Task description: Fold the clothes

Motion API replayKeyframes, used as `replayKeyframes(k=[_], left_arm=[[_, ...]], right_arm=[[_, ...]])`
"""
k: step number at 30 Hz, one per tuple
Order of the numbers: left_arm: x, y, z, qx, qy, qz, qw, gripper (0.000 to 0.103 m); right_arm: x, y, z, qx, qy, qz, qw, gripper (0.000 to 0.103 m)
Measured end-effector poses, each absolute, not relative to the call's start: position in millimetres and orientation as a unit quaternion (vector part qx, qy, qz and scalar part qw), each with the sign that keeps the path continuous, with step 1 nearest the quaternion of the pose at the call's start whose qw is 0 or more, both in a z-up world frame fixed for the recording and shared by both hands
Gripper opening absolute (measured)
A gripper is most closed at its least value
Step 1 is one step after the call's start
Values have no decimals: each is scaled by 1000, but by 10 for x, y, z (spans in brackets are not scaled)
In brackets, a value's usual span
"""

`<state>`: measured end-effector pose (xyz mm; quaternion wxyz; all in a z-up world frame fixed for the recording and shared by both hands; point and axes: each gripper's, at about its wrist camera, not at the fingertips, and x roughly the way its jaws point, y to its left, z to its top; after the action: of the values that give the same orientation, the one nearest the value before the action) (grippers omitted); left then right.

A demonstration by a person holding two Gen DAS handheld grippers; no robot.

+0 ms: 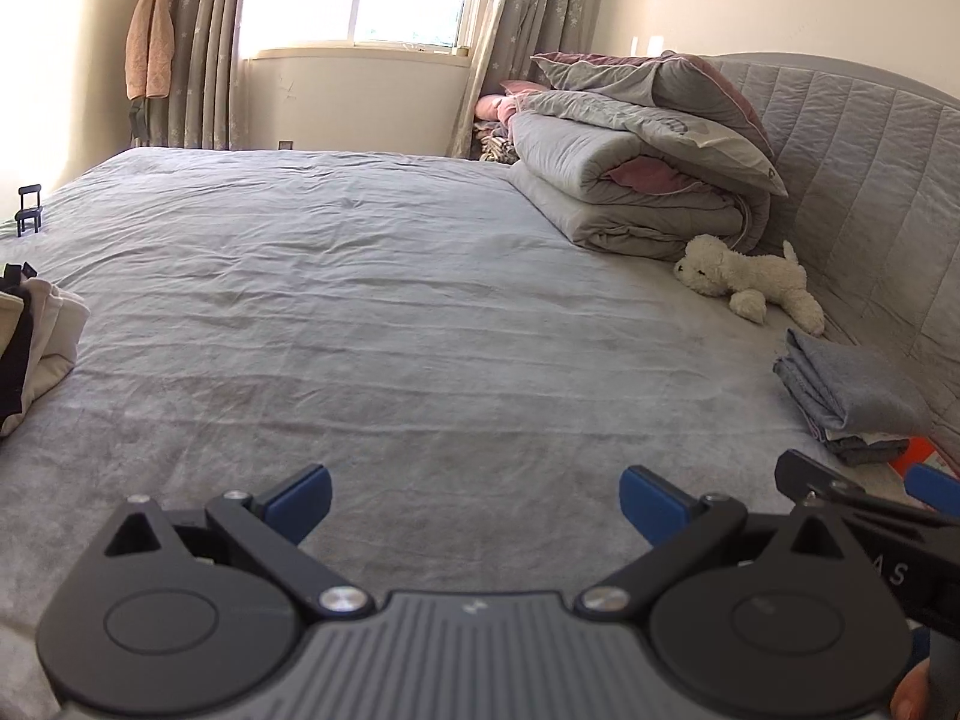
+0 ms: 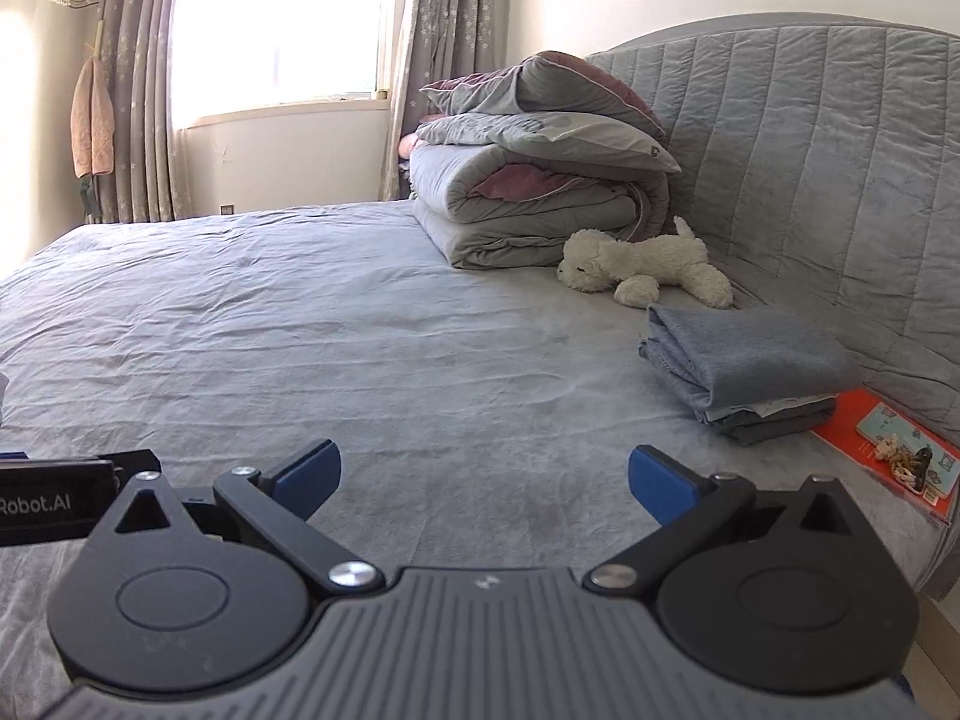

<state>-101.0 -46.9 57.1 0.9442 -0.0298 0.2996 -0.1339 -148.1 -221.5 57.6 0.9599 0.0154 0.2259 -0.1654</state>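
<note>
Blue-padded and black-framed, the left gripper (image 1: 474, 501) hung low over the near edge of the grey wrinkled bed sheet (image 1: 384, 324), its jaws wide apart and holding nothing. The right gripper (image 2: 485, 483) hovered just beside it on the right, level with it, its jaws likewise spread and empty; its black body and one blue pad showed at the right edge of the left wrist view. Both seemed poised in a ready stance, opened in advance so either could take cloth.

Between them and the far side, the middle of the bed lay bare, probably kept free as the folding surface.

At the near left edge lay a cream and black bundle of unfolded clothes (image 1: 36, 342), loosely heaped, well apart from both grippers. I judged this to be the pile waiting for work, so the next reach would likely go left.

On the right, near the grey quilted headboard (image 2: 840, 180), sat a neat stack of folded blue-grey garments (image 2: 750, 366), seemingly the finished pile, set aside out of the working area. An orange picture book (image 2: 888, 450) lay just beside it against the headboard.

Farther off rested a white plush dog (image 2: 648, 264), and behind it a folded grey and mauve duvet topped with pillows (image 2: 534, 180), stacked at the head of the bed. Beyond stood the bright curtained window (image 2: 276, 30).
</note>
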Motion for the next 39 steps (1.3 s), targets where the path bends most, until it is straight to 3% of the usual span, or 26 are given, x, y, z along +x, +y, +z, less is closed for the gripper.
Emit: replayKeyframes(k=[7,20,25,29,39], left_arm=[[-702,-373,451,1,302,-114,946,102],[-72,-319,-20,-11,304,-99,948,102],[31,-352,-222,-14,326,-109,939,102],[44,-434,-218,-24,314,-119,941,102],[-52,-999,-2,-22,276,-216,936,102]], right_arm=[[-1100,-2059,435,-45,238,-129,962,103],[-352,-2221,51,-74,276,-120,951,103],[-255,-2313,-186,-62,257,-162,951,103],[-258,-2403,-226,-36,284,-160,945,103],[-494,-2946,-6,-30,245,-276,929,103]])
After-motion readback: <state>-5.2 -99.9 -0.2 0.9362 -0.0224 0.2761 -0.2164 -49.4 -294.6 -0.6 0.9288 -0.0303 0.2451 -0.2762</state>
